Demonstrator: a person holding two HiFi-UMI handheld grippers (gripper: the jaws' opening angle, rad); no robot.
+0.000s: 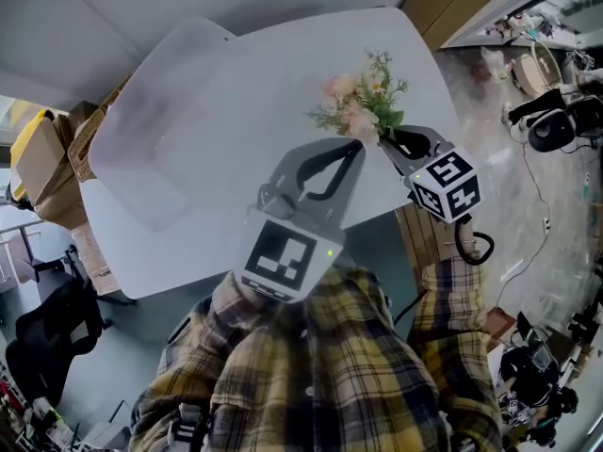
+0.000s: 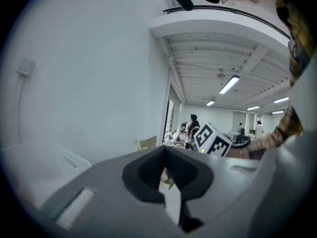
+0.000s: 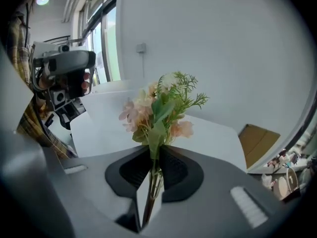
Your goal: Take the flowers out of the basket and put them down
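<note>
A small bunch of pink flowers [image 1: 361, 102] with green sprigs stands upright over the white table [image 1: 283, 83], near its right edge. My right gripper [image 1: 384, 139] is shut on the stems. In the right gripper view the thin stems [image 3: 153, 175] run down between the pads, and the blooms [image 3: 158, 108] rise above my right gripper [image 3: 156, 152]. My left gripper [image 1: 356, 149] points at the stems from the left with its jaws together. Nothing shows between the tips of my left gripper [image 2: 166, 150]. No basket is plainly in view.
A pale raised panel [image 1: 160, 130] lies on the table's left part. Cardboard boxes [image 1: 42, 163] and a brown woven thing [image 1: 89, 135] sit beyond the left edge. A black chair [image 1: 57, 328] stands lower left. Cables and gear [image 1: 556, 125] lie on the floor at right.
</note>
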